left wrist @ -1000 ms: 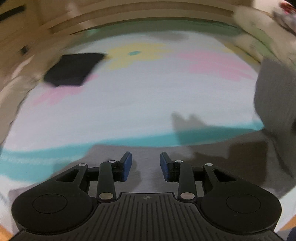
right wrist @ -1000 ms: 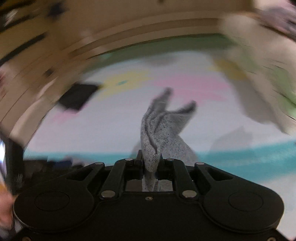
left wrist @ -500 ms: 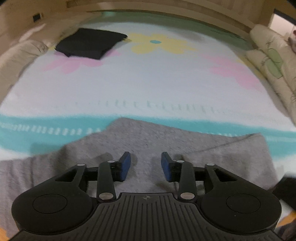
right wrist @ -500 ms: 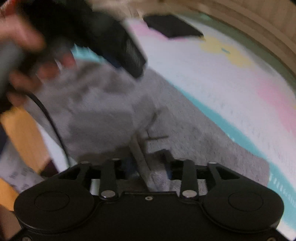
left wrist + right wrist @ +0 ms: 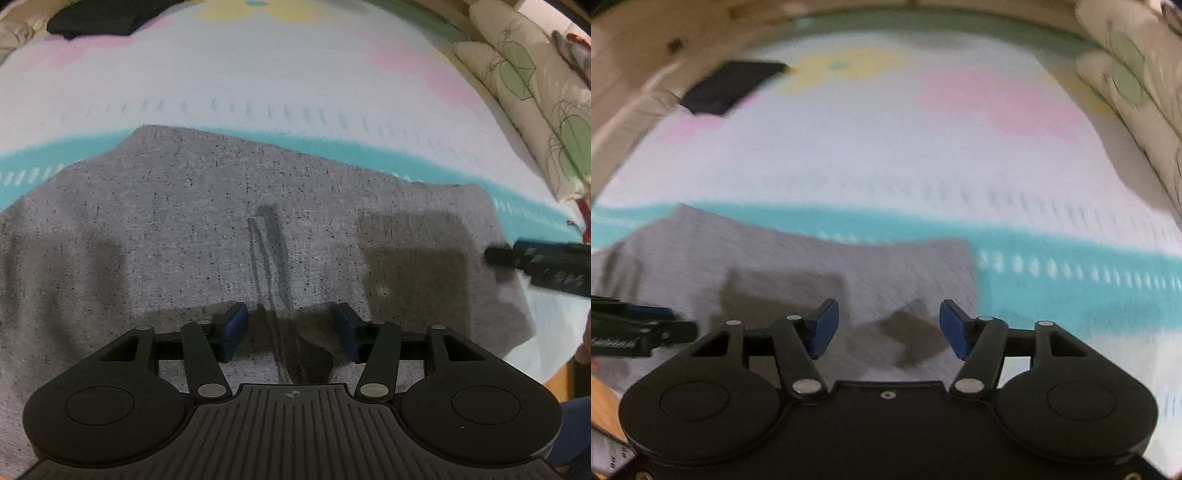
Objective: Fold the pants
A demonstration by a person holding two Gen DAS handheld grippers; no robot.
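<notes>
The grey speckled pants (image 5: 207,229) lie spread flat on the flowered bedspread (image 5: 280,81), filling the near part of the left wrist view. My left gripper (image 5: 290,330) hovers over the cloth, open and empty. The pants also show in the right wrist view (image 5: 798,266), with their right edge near the teal stripe. My right gripper (image 5: 886,328) is open and empty above that end of the cloth. The right gripper's tip shows at the right edge of the left wrist view (image 5: 535,258); the left gripper's tip shows at the left edge of the right wrist view (image 5: 635,328).
A folded black garment (image 5: 107,16) lies at the far left of the bed, also in the right wrist view (image 5: 731,86). Leaf-print pillows (image 5: 532,85) are stacked along the right side. The bed's near edge and a wooden floor (image 5: 602,410) are close by.
The right gripper has let go of the grey pants and opened. The pants, held up a second ago, now lie flat on the bed. Both grippers have come lower over the cloth.
</notes>
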